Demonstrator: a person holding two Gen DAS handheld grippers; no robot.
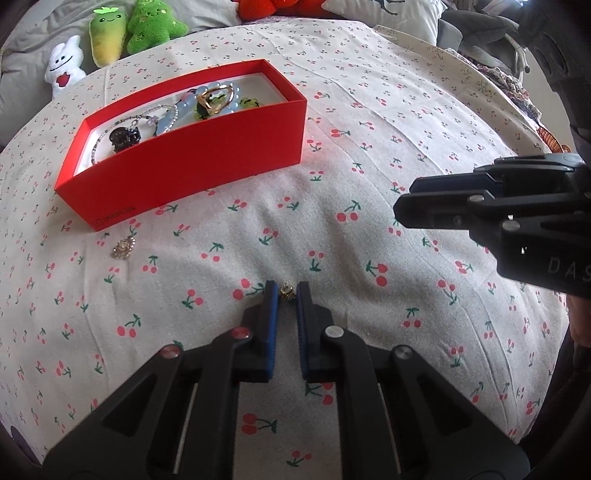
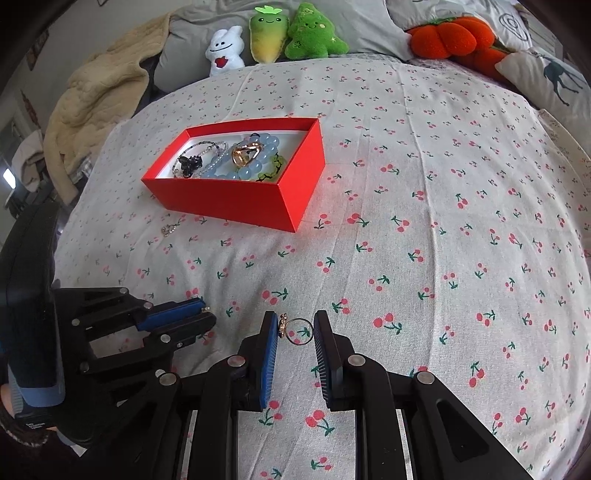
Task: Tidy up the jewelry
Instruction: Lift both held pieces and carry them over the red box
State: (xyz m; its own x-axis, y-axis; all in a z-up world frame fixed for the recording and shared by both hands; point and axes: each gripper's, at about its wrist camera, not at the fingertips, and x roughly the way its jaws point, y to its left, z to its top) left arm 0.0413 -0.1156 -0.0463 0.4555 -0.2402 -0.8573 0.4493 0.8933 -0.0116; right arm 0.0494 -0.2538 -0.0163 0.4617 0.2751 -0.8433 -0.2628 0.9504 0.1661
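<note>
A red box (image 1: pixel 192 162) (image 2: pixel 236 199) on the cherry-print cloth holds bracelets, a gold ring and a black clip. My left gripper (image 1: pixel 287 291) has its blue pads close around a small gold charm (image 1: pixel 287 291); whether they grip it is unclear. It shows at the left of the right wrist view (image 2: pixel 205 314). My right gripper (image 2: pixel 295 326) holds a thin gold ring (image 2: pixel 298 331) between its fingers, pads touching both sides. It shows at the right of the left wrist view (image 1: pixel 400 206). Another small gold piece (image 1: pixel 123 248) (image 2: pixel 168 229) lies in front of the box.
Plush toys (image 2: pixel 280 35) and an orange plush (image 2: pixel 454 37) line the far edge. A beige blanket (image 2: pixel 99 92) is heaped at far left. A deer-print pillow (image 2: pixel 550 77) lies at far right.
</note>
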